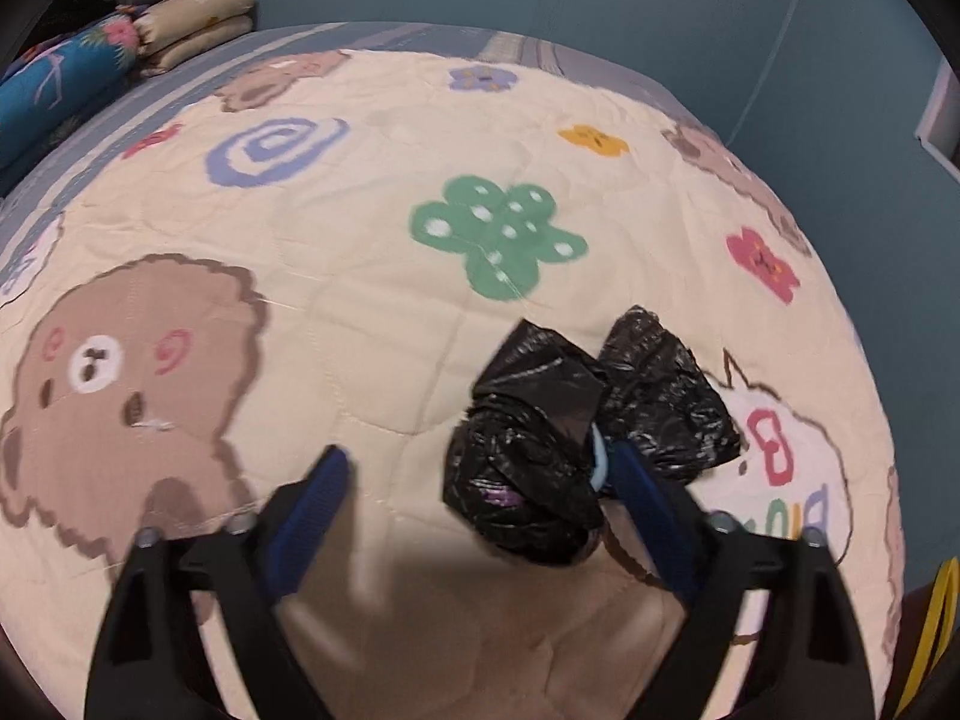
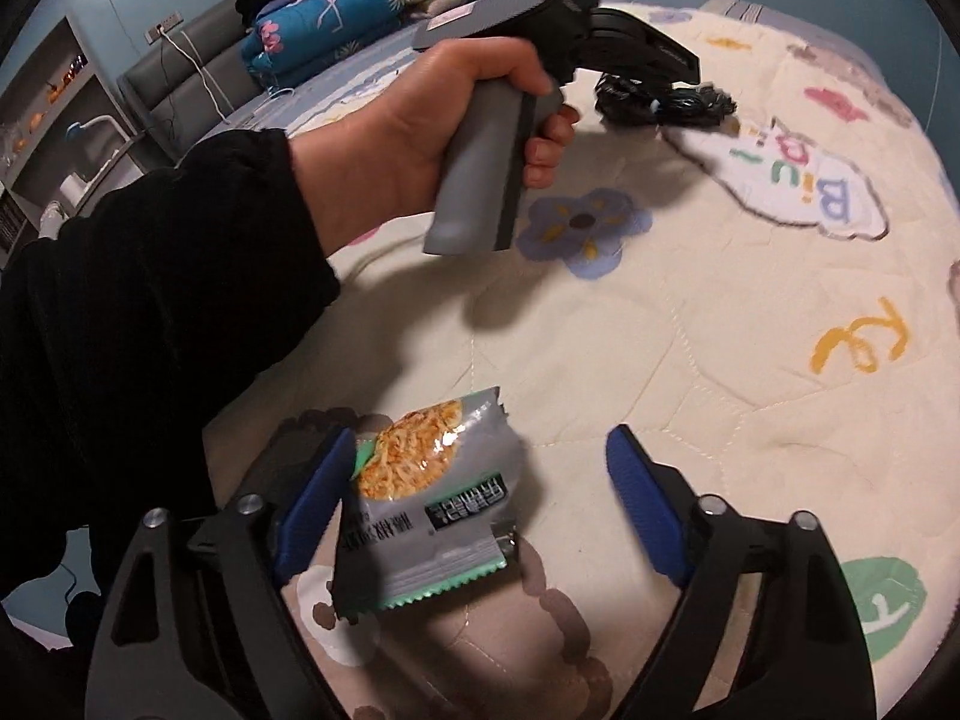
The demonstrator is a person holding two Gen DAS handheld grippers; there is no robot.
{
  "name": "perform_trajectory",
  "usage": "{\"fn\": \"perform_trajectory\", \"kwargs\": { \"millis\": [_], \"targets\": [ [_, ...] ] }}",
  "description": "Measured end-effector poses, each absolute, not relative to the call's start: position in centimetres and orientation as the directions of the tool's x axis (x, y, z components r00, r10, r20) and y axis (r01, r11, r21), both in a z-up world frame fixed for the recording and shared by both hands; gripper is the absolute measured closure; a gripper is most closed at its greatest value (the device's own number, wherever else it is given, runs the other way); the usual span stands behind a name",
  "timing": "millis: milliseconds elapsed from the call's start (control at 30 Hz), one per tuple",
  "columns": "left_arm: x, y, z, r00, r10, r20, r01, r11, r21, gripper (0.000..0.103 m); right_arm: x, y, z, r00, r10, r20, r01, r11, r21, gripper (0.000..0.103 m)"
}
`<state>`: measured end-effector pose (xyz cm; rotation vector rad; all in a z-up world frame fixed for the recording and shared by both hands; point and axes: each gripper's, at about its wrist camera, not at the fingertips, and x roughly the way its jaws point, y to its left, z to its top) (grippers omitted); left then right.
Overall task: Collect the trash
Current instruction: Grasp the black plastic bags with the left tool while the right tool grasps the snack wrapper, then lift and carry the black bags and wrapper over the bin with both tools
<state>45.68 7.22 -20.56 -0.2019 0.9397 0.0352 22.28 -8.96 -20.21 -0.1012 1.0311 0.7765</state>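
Observation:
A crumpled black trash bag [image 1: 576, 432] lies on the cartoon quilt [image 1: 372, 312]. My left gripper [image 1: 480, 459] stands open over it; the bag rests against the right finger [image 1: 642, 492], and the left finger is well apart from it. In the right wrist view a grey snack wrapper [image 2: 432, 498] with a noodle picture lies flat on the quilt [image 2: 690, 330]. My right gripper [image 2: 480, 441] is open around it, and the wrapper touches only the left finger [image 2: 318, 492]. Farther back, a hand [image 2: 432, 120] holds the left gripper's handle above the black bag [image 2: 660, 99].
Folded blankets and pillows [image 1: 120, 42] are stacked at the head of the bed, against a grey headboard [image 2: 174, 78]. A black sleeve [image 2: 150, 300] fills the left of the right wrist view. Blue walls surround the bed, and shelves [image 2: 48, 108] stand at far left.

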Motion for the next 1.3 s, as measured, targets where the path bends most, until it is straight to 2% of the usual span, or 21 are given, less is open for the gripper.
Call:
{"fn": "perform_trajectory", "kwargs": {
  "millis": [33, 100, 133, 167, 200, 300, 333, 500, 800, 1300],
  "targets": [
    [45.8, 6.9, -20.9, 0.592, -0.067, -0.803, -0.103, 0.982, -0.158, 0.032, 22.4, -8.9, -20.5, 0.271, 0.531, -0.803, -0.624, 0.732, 0.273, 0.034],
    [45.9, 6.4, -21.2, 0.597, -0.092, -0.797, -0.076, 0.982, -0.171, 0.053, 22.3, -8.8, -20.8, 0.273, 0.529, -0.803, -0.630, 0.729, 0.266, 0.046],
    [46.0, 6.2, -21.3, 0.598, -0.105, -0.795, -0.061, 0.983, -0.175, 0.057, 22.2, -8.8, -20.9, 0.265, 0.535, -0.802, -0.636, 0.722, 0.272, 0.054],
    [45.9, 5.9, -21.3, 0.604, -0.102, -0.790, -0.051, 0.985, -0.166, 0.064, 22.1, -8.7, -21.0, 0.248, 0.547, -0.800, -0.641, 0.711, 0.288, 0.057],
    [45.9, 5.5, -21.3, 0.611, -0.098, -0.786, -0.039, 0.987, -0.153, 0.068, 22.0, -8.5, -20.9, 0.233, 0.552, -0.800, -0.649, 0.701, 0.295, 0.063],
    [45.5, 5.0, -20.9, 0.626, -0.087, -0.775, -0.021, 0.991, -0.129, 0.077, 21.4, -7.9, -21.0, 0.223, 0.555, -0.802, -0.670, 0.685, 0.287, 0.072],
    [45.4, 5.0, -20.6, 0.629, -0.091, -0.772, -0.020, 0.991, -0.134, 0.078, 21.1, -7.8, -21.0, 0.223, 0.558, -0.800, -0.678, 0.678, 0.284, 0.080],
    [44.1, 4.9, -19.0, 0.636, -0.109, -0.764, -0.002, 0.990, -0.142, 0.081, 20.5, -8.1, -20.2, 0.218, 0.579, -0.786, -0.684, 0.665, 0.300, 0.087],
    [38.3, 5.3, -14.2, 0.671, -0.151, -0.726, 0.040, 0.985, -0.168, 0.081, 21.1, -11.9, -17.4, 0.234, 0.633, -0.738, -0.601, 0.691, 0.402, 0.088],
    [25.0, 4.4, -9.2, 0.705, -0.166, -0.689, 0.093, 0.986, -0.142, 0.081, 17.6, -23.4, -12.6, 0.413, 0.591, -0.693, -0.425, 0.798, 0.428, 0.088]
  ]
}}
